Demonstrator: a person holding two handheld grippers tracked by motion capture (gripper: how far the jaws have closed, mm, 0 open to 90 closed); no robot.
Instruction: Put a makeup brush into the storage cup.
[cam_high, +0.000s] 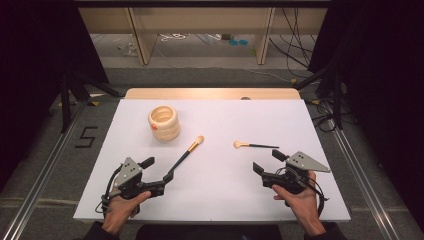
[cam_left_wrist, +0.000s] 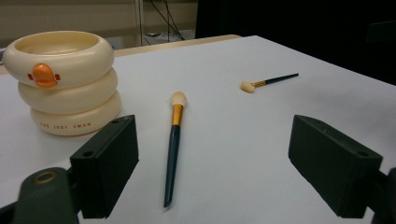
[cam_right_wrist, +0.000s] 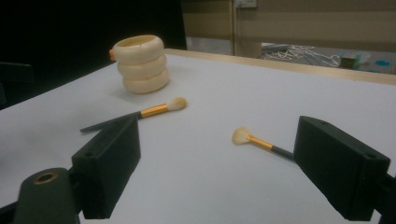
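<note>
Spread wide, empty: left gripper (cam_high: 159, 172) and right gripper (cam_high: 265, 161). Long brush (cam_left_wrist: 173, 149) just ahead of left, handle tip nearest, bristles toward one o'clock; short brush (cam_high: 254, 145) at twelve o'clock from right, lying crosswise.

A cream ringed holder (cam_high: 164, 123) is set on the white table (cam_high: 220, 195). A long brush (cam_high: 186, 153) is laid just right of it, a short brush (cam_high: 254, 145) farther right. Both grippers, left (cam_high: 157, 170) and right (cam_high: 269, 162), are held open nearer the person than the holder.

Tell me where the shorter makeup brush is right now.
In the high view, the shorter brush lies flat on the white table, right of centre, just ahead of the open right gripper and to the right of the longer brush.
</note>
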